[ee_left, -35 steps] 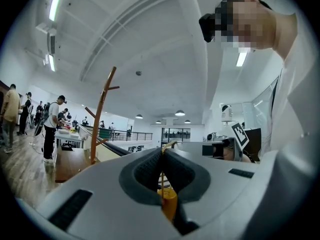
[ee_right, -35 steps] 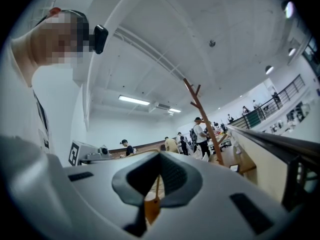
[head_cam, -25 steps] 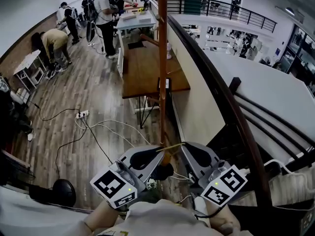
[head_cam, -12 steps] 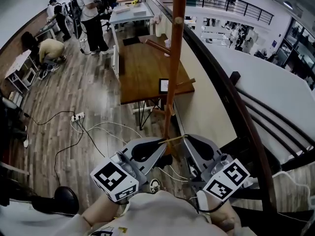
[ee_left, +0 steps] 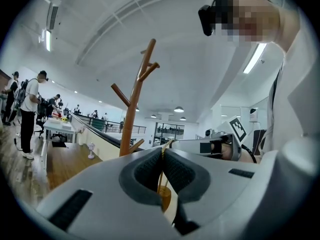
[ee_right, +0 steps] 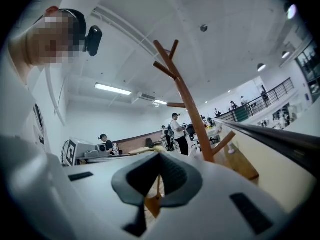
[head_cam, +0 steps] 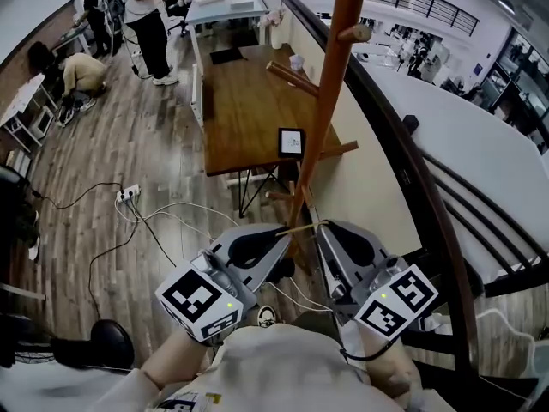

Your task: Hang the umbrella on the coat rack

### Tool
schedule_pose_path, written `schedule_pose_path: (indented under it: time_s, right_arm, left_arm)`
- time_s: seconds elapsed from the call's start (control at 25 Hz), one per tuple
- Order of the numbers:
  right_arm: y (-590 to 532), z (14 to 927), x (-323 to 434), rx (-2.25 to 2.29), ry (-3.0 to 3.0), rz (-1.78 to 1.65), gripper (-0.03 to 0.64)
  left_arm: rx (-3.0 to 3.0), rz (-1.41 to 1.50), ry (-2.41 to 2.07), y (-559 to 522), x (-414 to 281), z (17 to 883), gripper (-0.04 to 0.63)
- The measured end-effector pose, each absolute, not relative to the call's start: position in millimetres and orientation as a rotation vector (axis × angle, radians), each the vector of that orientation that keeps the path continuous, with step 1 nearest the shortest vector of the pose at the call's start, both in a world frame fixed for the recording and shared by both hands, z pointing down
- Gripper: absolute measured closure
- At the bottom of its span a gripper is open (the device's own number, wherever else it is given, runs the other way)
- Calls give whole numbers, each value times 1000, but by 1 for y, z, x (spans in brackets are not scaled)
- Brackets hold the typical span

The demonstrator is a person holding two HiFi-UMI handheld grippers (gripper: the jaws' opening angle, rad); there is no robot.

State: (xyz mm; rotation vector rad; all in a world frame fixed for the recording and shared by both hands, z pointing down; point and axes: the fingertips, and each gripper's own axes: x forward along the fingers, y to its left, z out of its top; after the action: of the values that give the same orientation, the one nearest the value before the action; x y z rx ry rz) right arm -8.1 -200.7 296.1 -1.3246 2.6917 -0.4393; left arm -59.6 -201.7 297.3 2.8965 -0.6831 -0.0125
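Note:
The coat rack (head_cam: 330, 84) is a brown wooden pole with slanting pegs, rising just beyond both grippers; it also shows as the rack (ee_left: 132, 109) and the rack (ee_right: 192, 114). A thin tan loop cord (head_cam: 298, 227) is stretched between my two grippers. My left gripper (head_cam: 279, 231) is shut on its left end and my right gripper (head_cam: 318, 225) on its right end. The cord (ee_left: 161, 156) runs down between the left jaws to an orange-brown handle end (ee_left: 164, 196). The same handle end (ee_right: 152, 204) hangs below the right jaws. A dark bundle (head_cam: 283, 275), probably the umbrella, hangs under the cord, mostly hidden.
A long wooden table (head_cam: 249, 110) stands behind the rack, with a small tablet (head_cam: 292, 141) on it. A dark curved railing (head_cam: 403, 161) runs along the right. Cables and a power strip (head_cam: 129, 196) lie on the plank floor. People (head_cam: 146, 15) work at the far left.
The view has closed in on the rack: its pole now leans larger across the frame, directly behind the cord. Both grippers stay shut on the stretched cord.

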Motion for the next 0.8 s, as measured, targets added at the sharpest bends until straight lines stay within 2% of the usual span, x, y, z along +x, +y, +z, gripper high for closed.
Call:
schedule_pose_path:
  time_s: [0.8]
  right_arm:
    - [-251, 325, 39, -1230, 2778, -561, 614]
  left_arm:
    - [2770, 58, -825, -249, -13, 334, 594]
